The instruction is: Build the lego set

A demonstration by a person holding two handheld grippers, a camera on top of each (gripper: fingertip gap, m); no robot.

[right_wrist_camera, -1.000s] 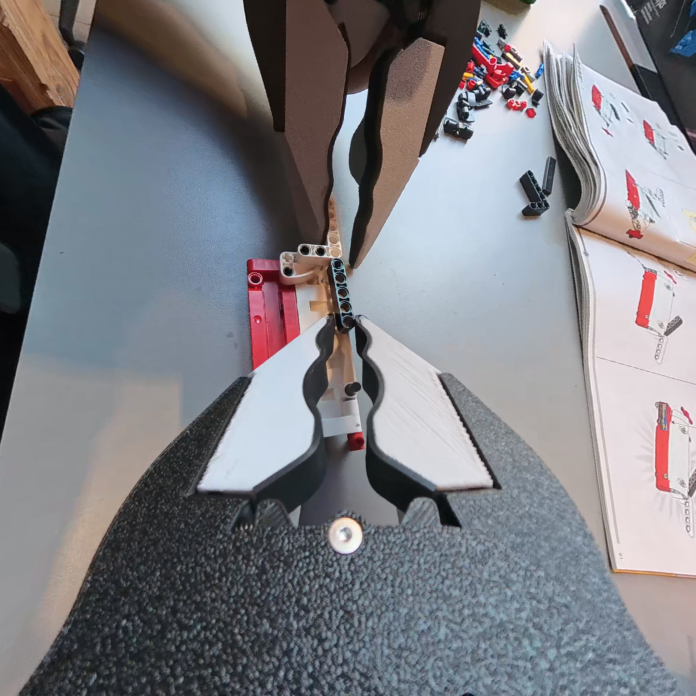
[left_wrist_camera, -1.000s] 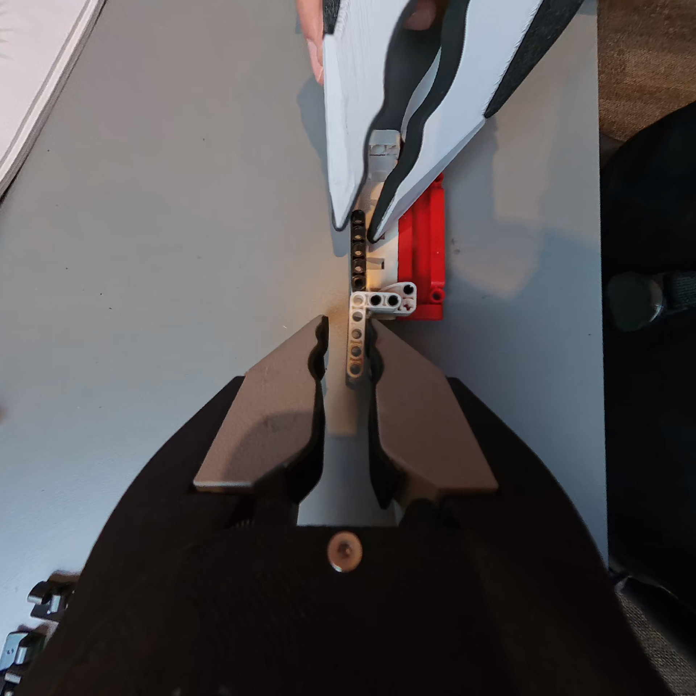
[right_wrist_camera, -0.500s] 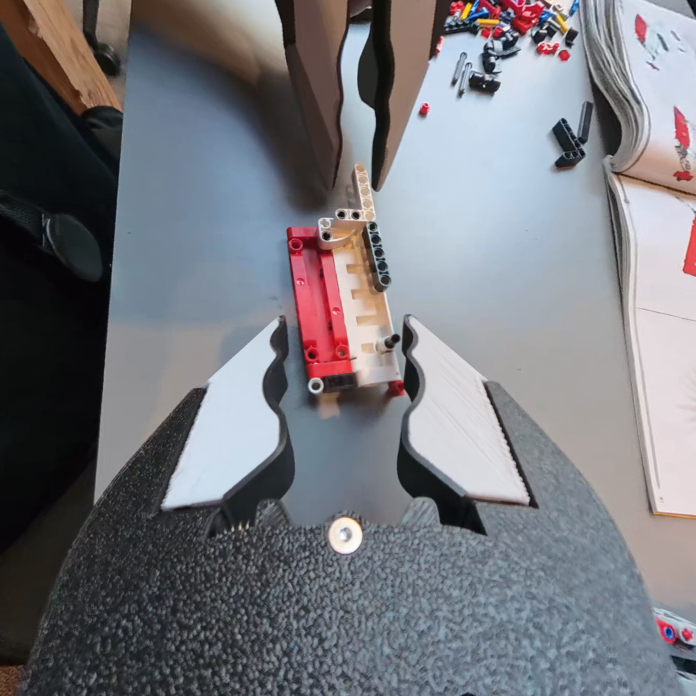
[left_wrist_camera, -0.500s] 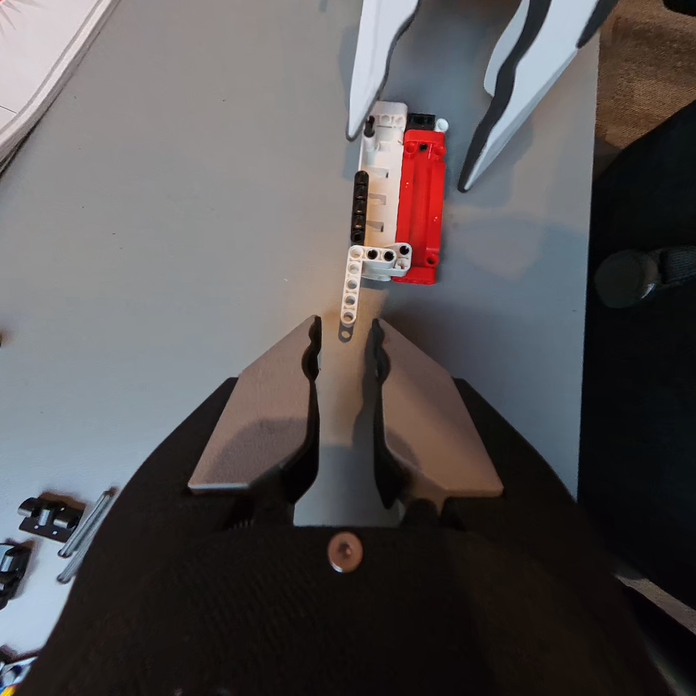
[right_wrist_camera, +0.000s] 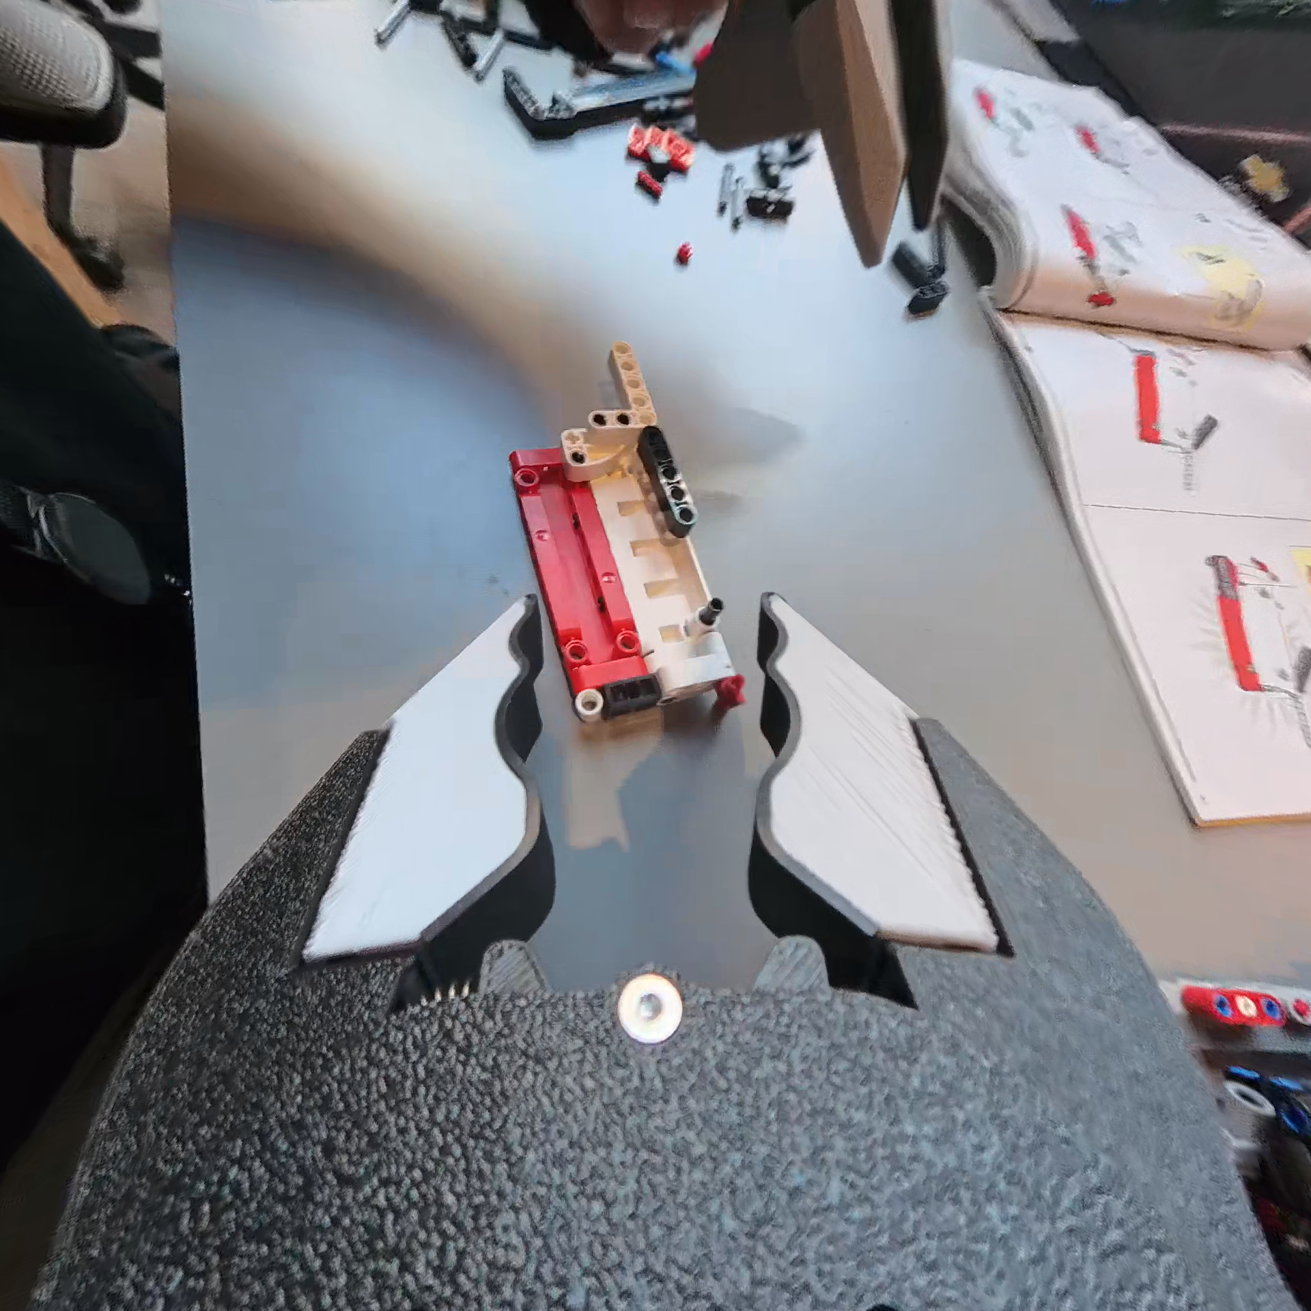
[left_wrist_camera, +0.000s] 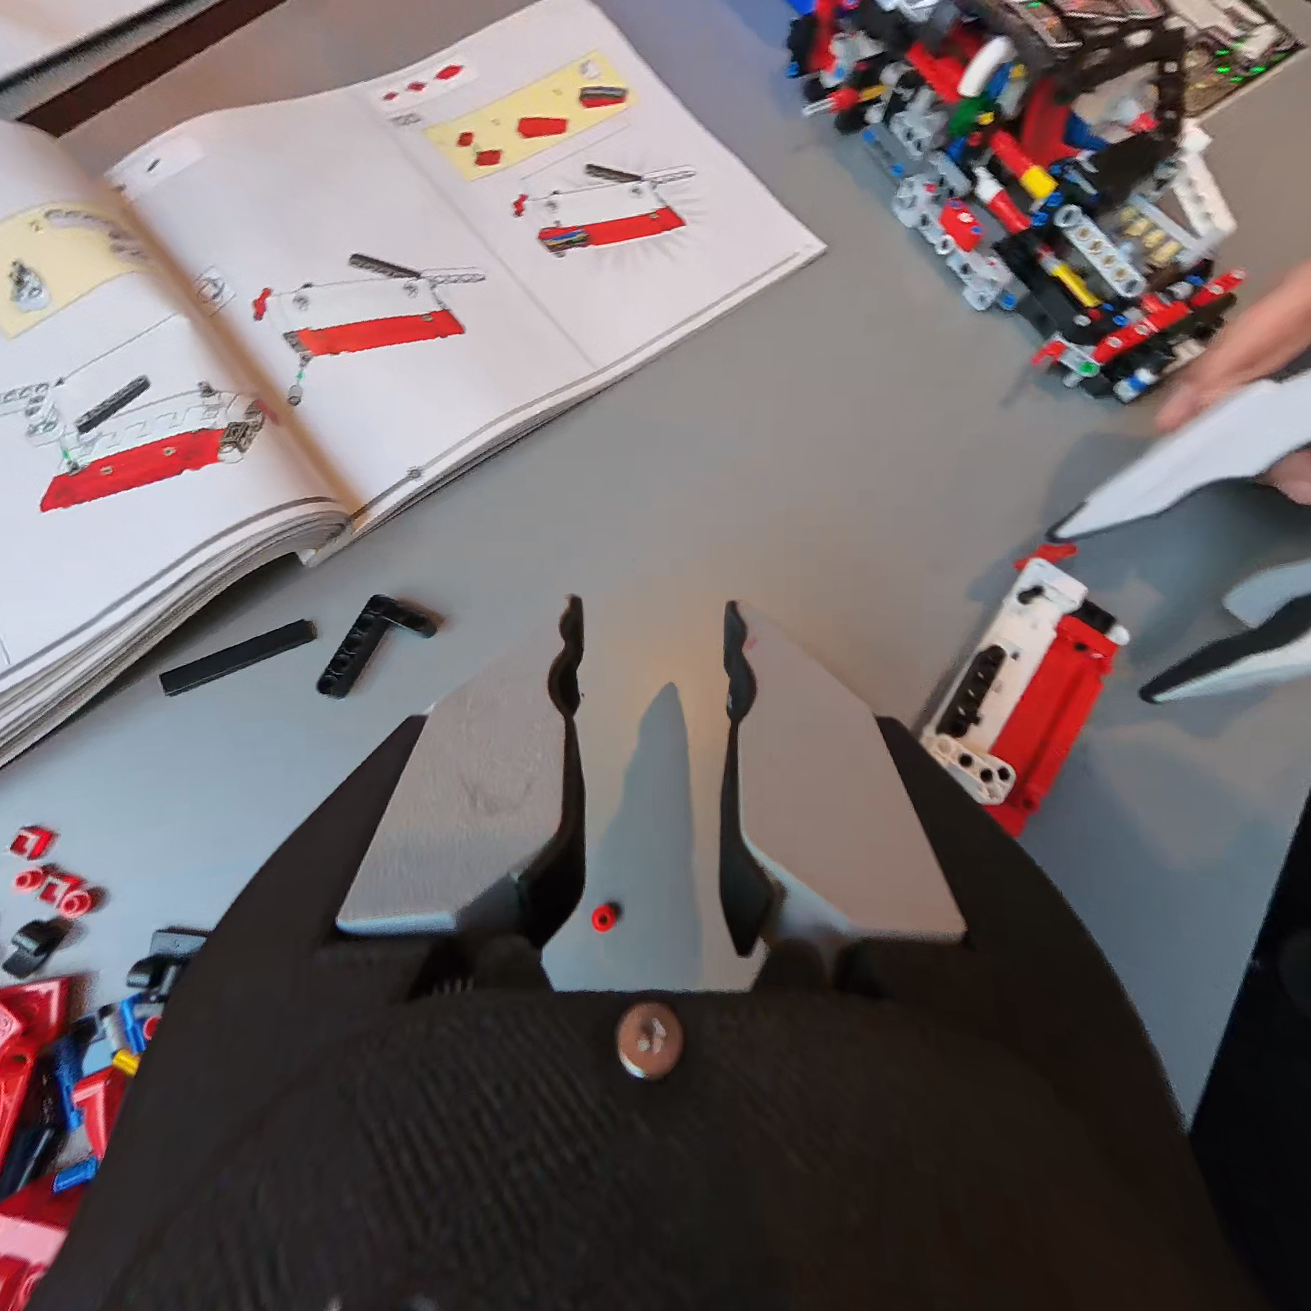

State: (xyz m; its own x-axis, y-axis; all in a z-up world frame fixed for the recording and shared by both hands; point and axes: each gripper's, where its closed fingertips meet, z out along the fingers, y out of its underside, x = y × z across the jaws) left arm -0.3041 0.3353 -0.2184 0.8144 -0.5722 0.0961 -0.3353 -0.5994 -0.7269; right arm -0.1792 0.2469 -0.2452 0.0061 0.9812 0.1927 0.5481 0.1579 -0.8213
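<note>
A red-and-white lego assembly [right_wrist_camera: 624, 567] lies flat on the grey bench [right_wrist_camera: 355, 496], its white L-shaped beam [right_wrist_camera: 628, 397] jutting toward 12 o'clock and a black beam [right_wrist_camera: 670, 481] pinned at 1 o'clock

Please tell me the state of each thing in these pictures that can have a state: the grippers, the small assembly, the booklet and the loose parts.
Left gripper: open, empty, above the table.
Right gripper: open, empty, jaws either side of the assembly's near end.
Red-and-white assembly: lying flat on the table, not held.
Booklet: open, lying flat.
Black L-beam: loose on the table.
Black bar: loose beside it.
Big model: partly built.
</note>
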